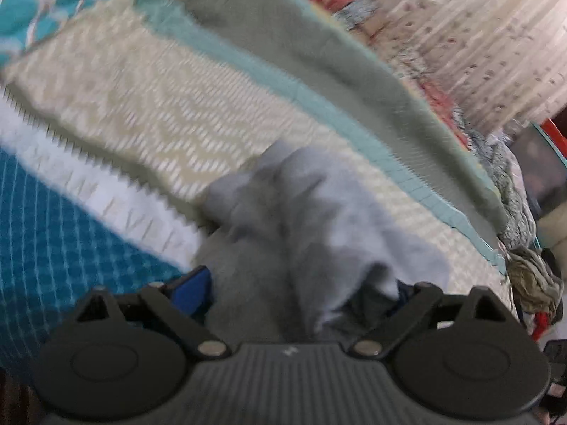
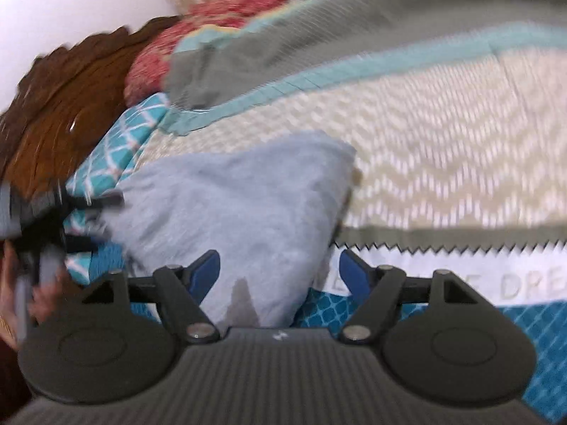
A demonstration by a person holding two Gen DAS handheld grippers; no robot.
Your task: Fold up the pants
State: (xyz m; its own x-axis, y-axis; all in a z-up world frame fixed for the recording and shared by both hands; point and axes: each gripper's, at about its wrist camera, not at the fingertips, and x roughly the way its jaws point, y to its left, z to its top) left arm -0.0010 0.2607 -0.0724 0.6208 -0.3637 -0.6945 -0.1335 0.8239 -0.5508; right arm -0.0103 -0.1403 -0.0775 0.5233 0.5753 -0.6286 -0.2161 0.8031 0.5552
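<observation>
The pale grey-blue pants (image 1: 312,212) lie bunched on a patterned bedspread, and the left wrist view is blurred. My left gripper (image 1: 301,283) has its blue pads spread wide, with pants cloth lying between and over them. In the right wrist view the pants (image 2: 241,212) show as a folded wedge. My right gripper (image 2: 280,272) is open, its blue fingers (image 2: 205,269) either side of the cloth's near end. The other gripper (image 2: 46,219) and a hand show at the far left, at the pants' left edge.
The bedspread (image 2: 443,148) has beige zigzag, teal and white bands. A grey-green blanket (image 1: 319,46) with a teal border lies behind. A red patterned pillow (image 2: 219,24) and brown wooden headboard (image 2: 63,106) are beyond. Crumpled clothes (image 1: 531,276) hang at the bed's right edge.
</observation>
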